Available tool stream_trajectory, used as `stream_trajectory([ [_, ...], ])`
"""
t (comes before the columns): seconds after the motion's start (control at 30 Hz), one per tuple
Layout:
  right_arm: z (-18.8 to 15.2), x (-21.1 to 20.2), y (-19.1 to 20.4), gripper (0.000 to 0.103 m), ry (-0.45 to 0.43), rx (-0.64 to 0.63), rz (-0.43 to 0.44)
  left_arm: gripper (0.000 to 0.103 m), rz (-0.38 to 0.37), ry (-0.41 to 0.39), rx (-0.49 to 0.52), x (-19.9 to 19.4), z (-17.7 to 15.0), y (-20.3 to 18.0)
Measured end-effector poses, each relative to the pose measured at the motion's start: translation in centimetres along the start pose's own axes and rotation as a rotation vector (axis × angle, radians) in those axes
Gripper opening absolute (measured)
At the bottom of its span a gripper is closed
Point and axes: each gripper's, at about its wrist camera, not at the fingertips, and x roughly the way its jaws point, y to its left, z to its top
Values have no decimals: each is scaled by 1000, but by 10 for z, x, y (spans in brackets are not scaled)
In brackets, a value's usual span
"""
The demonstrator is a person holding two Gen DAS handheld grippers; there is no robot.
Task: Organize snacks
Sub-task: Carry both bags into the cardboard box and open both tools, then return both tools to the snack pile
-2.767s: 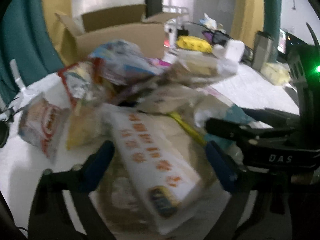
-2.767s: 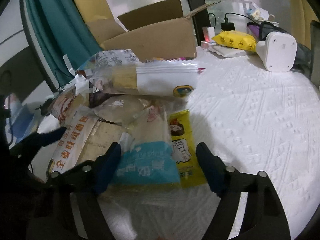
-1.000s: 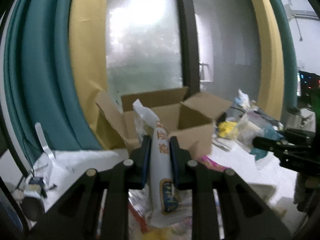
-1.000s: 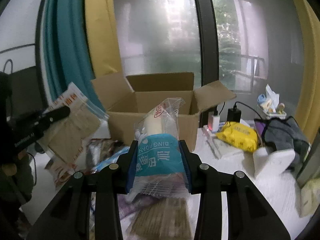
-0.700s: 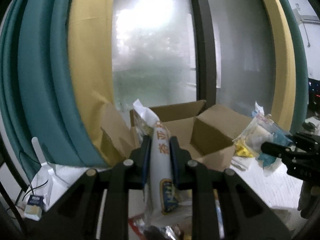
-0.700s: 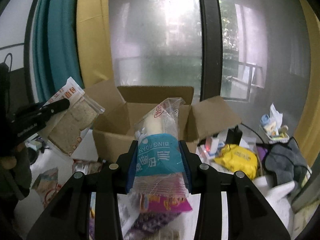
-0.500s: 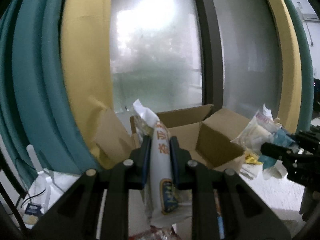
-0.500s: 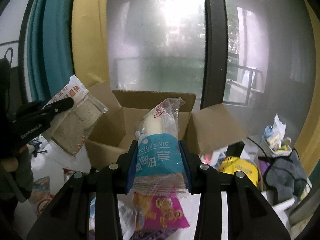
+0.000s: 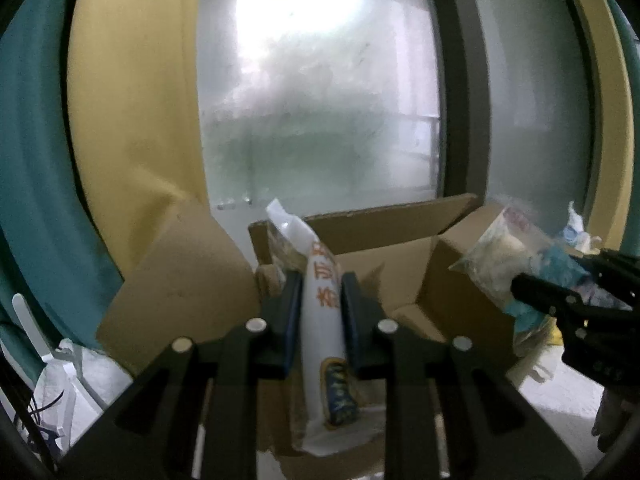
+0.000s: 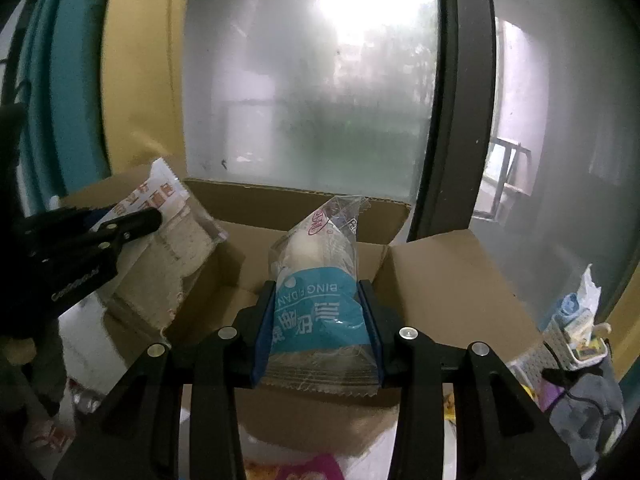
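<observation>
Cardboard box (image 10: 440, 280) floor hidden | left claw (image 9: 320, 300) clamps white packet (image 9: 322, 320) | right claw (image 10: 316, 312) clamps blue packet (image 10: 316, 312)

The blue-and-clear snack packet (image 10: 316, 312) reads "BING FIDAN", upside down; the white packet (image 9: 322, 320) bears orange Chinese characters.

Looks like a lived-in room in a home, prob. a bedroom or study. Tall frosted glass door (image 10: 304, 92) w/ dark frame, yellow (image 9: 132, 92) & teal curtains (image 9: 32, 152) at the sides, balcony railing (image 10: 508, 176) faint behind the glass. Open cardboard box (image 10: 440, 280) in front, small clutter basket (image 10: 576, 332), white textured surface (image 9: 560, 396) underneath: household stuff, not shop or lab.
</observation>
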Motion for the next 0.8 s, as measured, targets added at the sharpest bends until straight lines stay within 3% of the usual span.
stream_trajectory([
  [0.1,5,17,-4,49,27,15,20,33,2,27,-20,6,1,2],
  [0.17,7,18,-7,79,21,35,28,62,0,21,-33,2,2,4],
  [0.2,7,13,-7,84,5,40,26,65,-10,17,-42,-4,3,4],
  [0.5,1,-28,3,85,-12,1,23,70,-48,-26,-45,-47,1,0],
  [0.8,-26,-96,10,85,-30,9,13,71,-114,-51,-4,-121,-22,-26],
])
